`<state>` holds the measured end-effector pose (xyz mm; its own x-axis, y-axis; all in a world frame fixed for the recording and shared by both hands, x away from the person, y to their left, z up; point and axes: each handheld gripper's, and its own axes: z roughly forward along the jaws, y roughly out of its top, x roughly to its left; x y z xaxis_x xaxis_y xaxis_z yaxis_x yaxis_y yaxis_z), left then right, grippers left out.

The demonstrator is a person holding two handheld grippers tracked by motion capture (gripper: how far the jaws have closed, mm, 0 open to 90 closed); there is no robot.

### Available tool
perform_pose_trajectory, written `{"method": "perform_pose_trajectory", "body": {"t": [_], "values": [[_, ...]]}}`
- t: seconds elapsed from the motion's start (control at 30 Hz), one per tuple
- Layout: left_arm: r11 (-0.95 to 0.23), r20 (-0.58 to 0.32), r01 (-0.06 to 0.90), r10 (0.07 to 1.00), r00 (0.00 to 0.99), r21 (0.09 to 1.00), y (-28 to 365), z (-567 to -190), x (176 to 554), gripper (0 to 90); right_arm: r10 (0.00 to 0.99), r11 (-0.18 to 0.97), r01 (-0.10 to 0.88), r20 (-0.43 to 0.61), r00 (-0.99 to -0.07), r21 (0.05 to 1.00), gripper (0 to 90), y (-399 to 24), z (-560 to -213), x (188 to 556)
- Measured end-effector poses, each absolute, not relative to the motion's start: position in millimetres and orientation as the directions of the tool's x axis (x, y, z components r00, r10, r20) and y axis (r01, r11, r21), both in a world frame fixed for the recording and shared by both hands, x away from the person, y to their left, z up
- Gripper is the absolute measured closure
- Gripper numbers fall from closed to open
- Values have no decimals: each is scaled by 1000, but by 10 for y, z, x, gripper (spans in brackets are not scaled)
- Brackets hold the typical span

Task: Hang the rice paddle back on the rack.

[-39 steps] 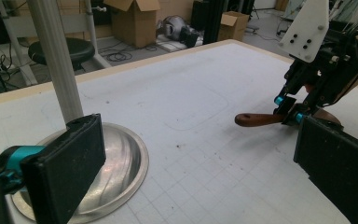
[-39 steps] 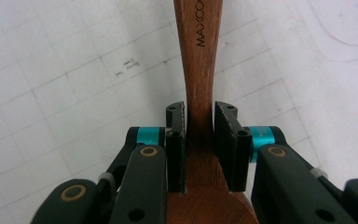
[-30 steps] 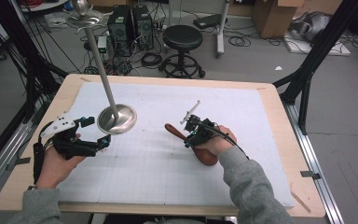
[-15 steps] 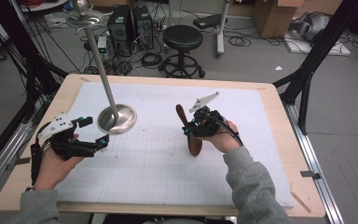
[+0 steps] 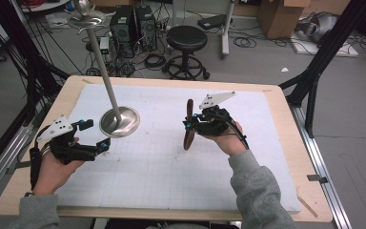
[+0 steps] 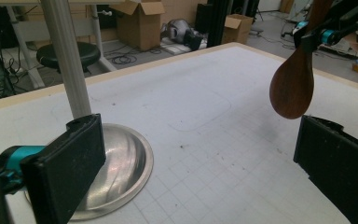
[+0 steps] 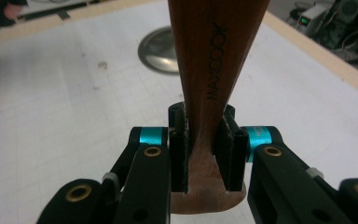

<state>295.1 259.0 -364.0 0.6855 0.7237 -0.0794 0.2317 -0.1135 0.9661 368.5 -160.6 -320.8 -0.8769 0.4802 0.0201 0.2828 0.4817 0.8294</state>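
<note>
Wooden spoon (image 5: 188, 128) now upright, lifted.

A wooden table (image 5: 286, 102) with a pale rim carries a white mat (image 5: 171, 167) printed with a faint grid, which covers nearly the whole top and leaves only a narrow border of wood showing. The mat bears a few small dark specks. On the mat, toward its left half, rests the round, shiny metal base (image 5: 119, 121) of a stand, with a slim grey pole (image 5: 102, 67) rising from its middle and leaning toward the far left.
</note>
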Motion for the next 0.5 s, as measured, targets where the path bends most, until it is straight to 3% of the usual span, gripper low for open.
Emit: {"method": "perform_pose_trajectory", "body": {"t": [0.5], "values": [[-117, -73, 227, 724, 685, 967, 2588, -3631, 2931, 25, 476, 382, 235, 27, -879, 894, 770, -1548, -3039, 3695]]}}
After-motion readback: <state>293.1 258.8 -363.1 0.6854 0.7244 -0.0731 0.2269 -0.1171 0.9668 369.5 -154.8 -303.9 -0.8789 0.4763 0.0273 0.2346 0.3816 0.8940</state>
